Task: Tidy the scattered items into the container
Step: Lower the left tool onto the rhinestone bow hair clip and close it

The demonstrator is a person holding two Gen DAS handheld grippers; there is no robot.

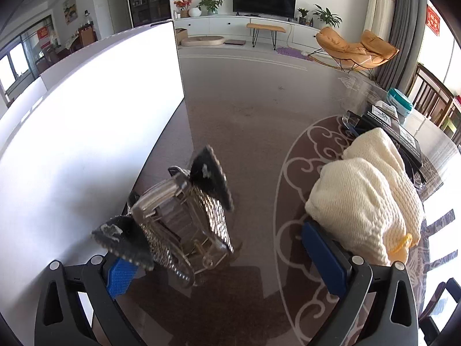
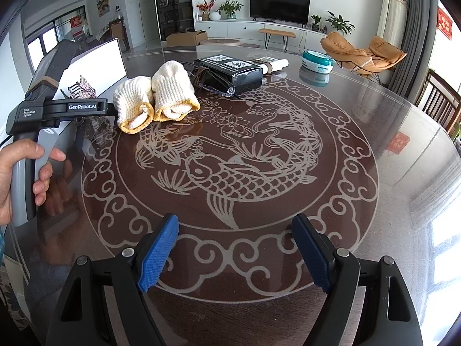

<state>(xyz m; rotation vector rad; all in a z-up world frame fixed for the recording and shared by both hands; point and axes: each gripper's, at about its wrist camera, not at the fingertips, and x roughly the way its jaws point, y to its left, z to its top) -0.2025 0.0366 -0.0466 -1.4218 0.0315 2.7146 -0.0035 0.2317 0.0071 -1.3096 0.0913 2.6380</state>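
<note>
Resting far-left on glass table [image 2: 360,132], beside white container [image 1: 86,115]: metallic clear hair clip [image 1: 184,219] | left gripper [image 1: 227,268] released, astride it | right gripper [image 2: 233,252] released, empty | right view alone: rolled knit gloves [image 2: 155,101], black box [image 2: 230,70]

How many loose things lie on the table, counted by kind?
Rolled cream gloves: 2
Black box: 1
Glasses: 1
Hair clip: 1
Teal wipes pack: 1
Paper roll: 1
Total: 7
</note>
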